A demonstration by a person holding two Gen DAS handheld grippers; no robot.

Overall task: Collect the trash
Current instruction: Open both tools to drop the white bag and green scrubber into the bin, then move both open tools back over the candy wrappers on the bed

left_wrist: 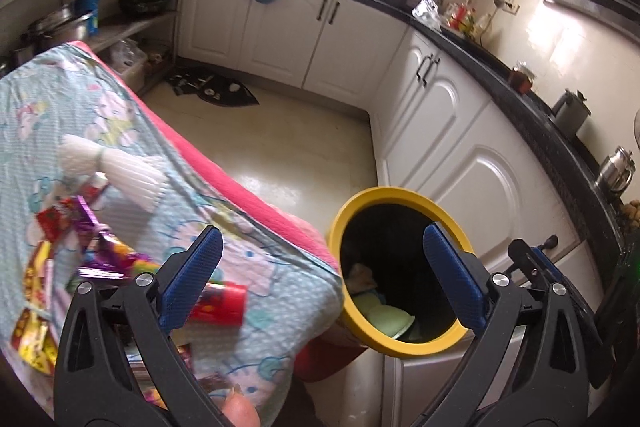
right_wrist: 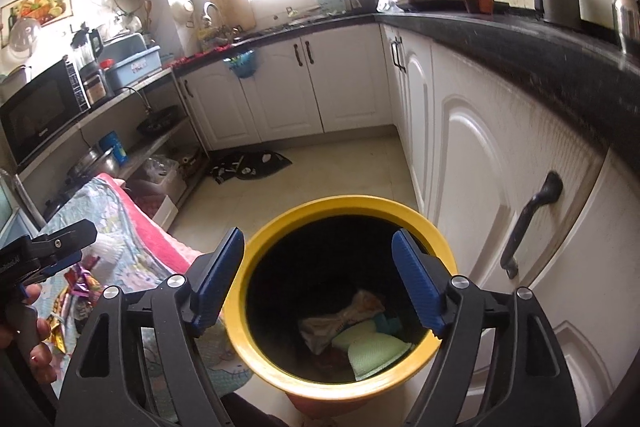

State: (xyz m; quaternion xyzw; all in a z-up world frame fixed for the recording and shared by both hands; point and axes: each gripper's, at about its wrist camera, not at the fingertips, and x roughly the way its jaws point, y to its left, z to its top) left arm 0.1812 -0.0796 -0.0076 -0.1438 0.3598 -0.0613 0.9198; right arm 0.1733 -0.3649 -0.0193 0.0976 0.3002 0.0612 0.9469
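1. Left gripper: jaws wide apart, nothing between the blue pads; it hangs over the near edge of the desk and the bin beside it.
2. Right gripper: jaws apart, empty, directly above the bin mouth. In the left wrist view its black frame shows at the right edge, just beside the bin.
3. Bin: yellow rim, dark inside, standing on the pale floor between the desk and the white cabinets. Trash inside: a crumpled beige wrapper, a pale green piece, a bit of teal.
4. Desk: covered with a light blue patterned cloth with a pink border. A red tube-shaped pack lies just behind the left pad of the left gripper, near the desk corner next to the bin.
5. Further left on the cloth: a heap of loose wrappers, purple, red and yellow, and a white ribbed item beyond them.
6. A person's hand holds the left gripper's handle, visible at the left edge of the right wrist view.
7. Black mat lies on the floor by the far cabinets.
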